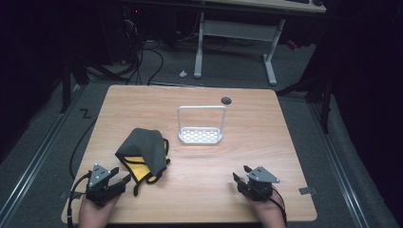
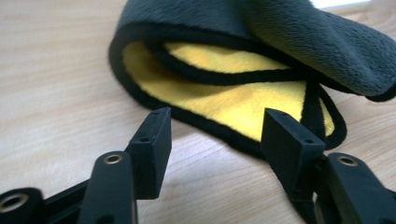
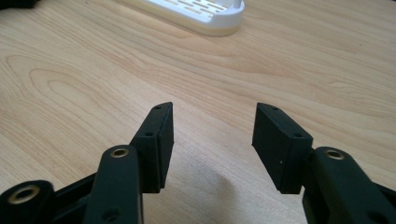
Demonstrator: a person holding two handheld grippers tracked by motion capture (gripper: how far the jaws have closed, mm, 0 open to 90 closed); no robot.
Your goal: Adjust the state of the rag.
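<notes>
A crumpled cloth point(image 1: 142, 154), dark grey outside and yellow inside with black edging, lies on the wooden table point(image 1: 266, 142) left of centre. My left gripper point(image 1: 121, 178) rests open at the front left, its tips just short of the cloth's near edge. In the left gripper view the cloth point(image 2: 233, 88) lies right beyond the open jaws, and nothing is between them. My right gripper point(image 1: 241, 174) stands open at the front right over bare wood. A white rack point(image 1: 201, 124) with a slotted base and an upright wire frame stands mid-table; its base point(image 3: 196, 11) appears far ahead in the right gripper view.
A small dark round hole point(image 1: 226, 100) sits in the tabletop behind the rack. Beyond the table stand a white desk frame point(image 1: 235, 42) and loose cables point(image 1: 142, 61) on the grey floor. A grey tape patch point(image 1: 307, 191) marks the front right corner.
</notes>
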